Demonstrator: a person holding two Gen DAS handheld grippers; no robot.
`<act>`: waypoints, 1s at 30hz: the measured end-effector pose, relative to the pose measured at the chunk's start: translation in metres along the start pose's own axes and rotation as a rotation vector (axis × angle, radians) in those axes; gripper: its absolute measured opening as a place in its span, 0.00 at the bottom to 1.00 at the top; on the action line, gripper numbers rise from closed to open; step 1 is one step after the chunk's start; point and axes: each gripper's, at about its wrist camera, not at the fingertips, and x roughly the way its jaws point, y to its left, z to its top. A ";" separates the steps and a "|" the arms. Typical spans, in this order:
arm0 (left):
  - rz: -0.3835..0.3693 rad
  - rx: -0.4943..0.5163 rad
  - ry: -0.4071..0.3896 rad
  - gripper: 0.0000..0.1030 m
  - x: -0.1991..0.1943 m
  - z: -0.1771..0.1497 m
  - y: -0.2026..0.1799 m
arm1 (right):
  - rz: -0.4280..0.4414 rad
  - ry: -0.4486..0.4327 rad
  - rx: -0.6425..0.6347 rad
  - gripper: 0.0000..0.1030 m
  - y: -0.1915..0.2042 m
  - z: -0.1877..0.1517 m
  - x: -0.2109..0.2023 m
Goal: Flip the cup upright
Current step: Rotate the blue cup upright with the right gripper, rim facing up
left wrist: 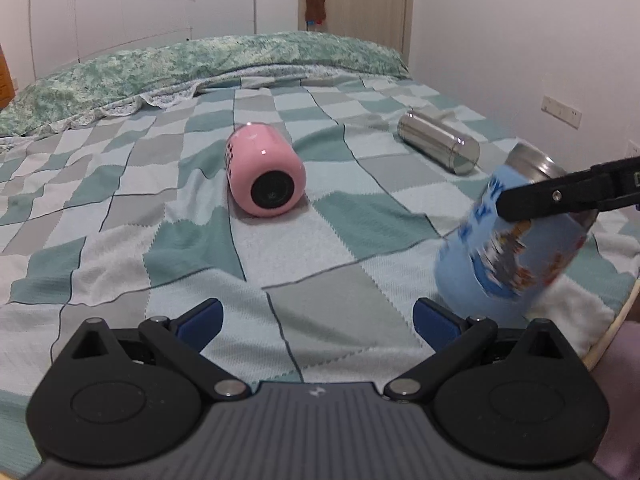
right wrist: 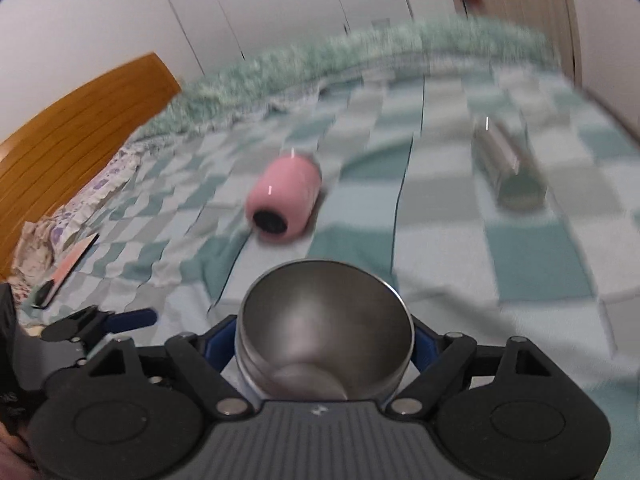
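Observation:
My right gripper [right wrist: 324, 340] is shut on a blue-sleeved steel cup [right wrist: 325, 332] with its open mouth toward the camera. In the left wrist view the same blue cup [left wrist: 508, 256] stands tilted on the bed at the right, a right finger [left wrist: 548, 198] clamped across its upper part. A pink cup [left wrist: 264, 170] lies on its side mid-bed, its dark base toward me; it also shows in the right wrist view [right wrist: 286, 198]. My left gripper [left wrist: 318, 320] is open and empty above the blanket.
A steel cup [left wrist: 440, 146] lies on its side at the far right; it shows blurred in the right wrist view [right wrist: 508, 160]. A checked blanket [left wrist: 200, 248] covers the bed. A green quilt [left wrist: 180, 68] lies at the far end. A wooden headboard [right wrist: 68, 120] is at the left.

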 end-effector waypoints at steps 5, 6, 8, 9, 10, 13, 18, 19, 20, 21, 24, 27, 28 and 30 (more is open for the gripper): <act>0.026 -0.014 -0.004 1.00 0.003 0.008 -0.001 | -0.106 -0.114 -0.148 0.82 0.005 0.017 0.000; 0.029 -0.017 -0.004 1.00 0.005 0.010 -0.001 | -0.124 -0.124 -0.172 0.82 0.005 0.021 0.002; 0.038 -0.024 -0.007 1.00 0.008 0.014 -0.001 | -0.167 -0.137 -0.223 0.82 0.006 0.030 0.011; 0.043 -0.028 -0.008 1.00 0.010 0.015 0.000 | -0.185 -0.136 -0.238 0.82 0.006 0.033 0.014; 0.047 -0.031 -0.009 1.00 0.011 0.016 -0.001 | -0.201 -0.132 -0.251 0.82 0.006 0.035 0.020; 0.056 -0.040 -0.008 1.00 0.016 0.018 -0.001 | -0.225 -0.097 -0.267 0.82 0.001 0.040 0.043; 0.067 -0.044 0.007 1.00 0.022 0.019 -0.002 | -0.245 -0.100 -0.339 0.82 0.001 0.025 0.076; 0.068 -0.041 0.009 1.00 0.023 0.018 -0.003 | -0.253 -0.104 -0.333 0.82 0.003 0.025 0.076; 0.070 -0.040 0.012 1.00 0.023 0.018 -0.003 | -0.257 -0.104 -0.334 0.82 0.005 0.025 0.076; 0.071 -0.039 0.012 1.00 0.024 0.018 -0.004 | -0.258 -0.107 -0.340 0.82 0.005 0.024 0.076; 0.070 -0.038 0.012 1.00 0.024 0.018 -0.005 | -0.253 -0.105 -0.340 0.83 0.003 0.024 0.077; 0.067 -0.037 0.011 1.00 0.023 0.018 -0.006 | -0.221 -0.082 -0.319 0.95 0.003 0.023 0.077; 0.067 -0.036 0.009 1.00 0.022 0.018 -0.007 | -0.207 -0.089 -0.307 1.00 0.001 0.024 0.076; 0.065 -0.035 0.002 1.00 0.019 0.018 -0.009 | -0.187 -0.134 -0.288 1.00 0.001 0.021 0.065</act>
